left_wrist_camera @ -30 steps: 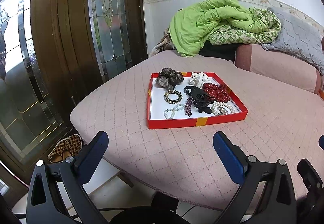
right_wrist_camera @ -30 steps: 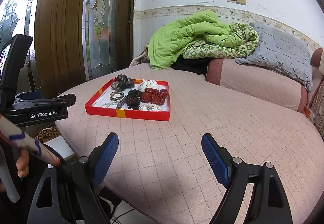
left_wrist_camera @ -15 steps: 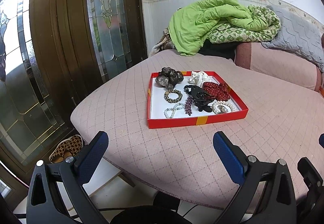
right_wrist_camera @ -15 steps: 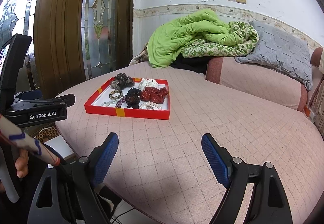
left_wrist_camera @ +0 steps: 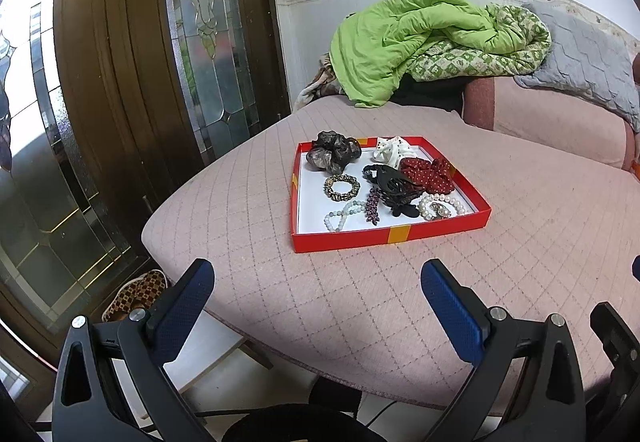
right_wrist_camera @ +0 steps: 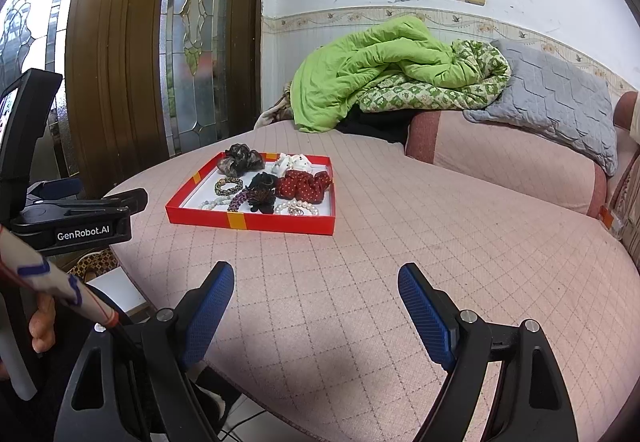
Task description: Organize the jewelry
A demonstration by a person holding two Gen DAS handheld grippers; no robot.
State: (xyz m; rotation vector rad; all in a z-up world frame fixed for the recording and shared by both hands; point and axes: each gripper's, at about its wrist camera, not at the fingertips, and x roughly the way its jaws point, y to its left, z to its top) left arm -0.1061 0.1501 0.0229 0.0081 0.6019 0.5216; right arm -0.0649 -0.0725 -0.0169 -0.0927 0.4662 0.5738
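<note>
Bed point(left_wrist_camera: 400, 302): pink quilted cover, carrying the tray; a green quilt point(left_wrist_camera: 408, 38) and a grey pillow point(right_wrist_camera: 560, 98) are heaped at the far end.

Change over the last second: almost none. The tray sits slightly nearer in both views and nothing in it has shifted, so your two tools have only eased closer. This layout fits either jewelry already gathered in or jewelry waiting to be sorted.

Red tray point(left_wrist_camera: 392, 235): shallow, white floor, holding every piece in view.
- Dark scrunchie point(left_wrist_camera: 334, 152), far left corner.
- Red dotted scrunchie point(left_wrist_camera: 430, 172), right side.
- White scrunchie point(left_wrist_camera: 390, 151), far edge.
- Black hair claw point(left_wrist_camera: 394, 188), centre.
- Gold-and-black bracelet point(left_wrist_camera: 341, 187), left of the claw.
- Pearl bracelet point(left_wrist_camera: 442, 205), near right.
- Pale bead bracelet point(left_wrist_camera: 344, 215), near left.
- Purple beaded piece point(left_wrist_camera: 374, 207), between them.

Left gripper point(left_wrist_camera: 316, 306): fingers spread wide, holding nothing, short of the tray.
Right gripper point(right_wrist_camera: 316, 302): likewise apart and empty, over bare cover.
</note>
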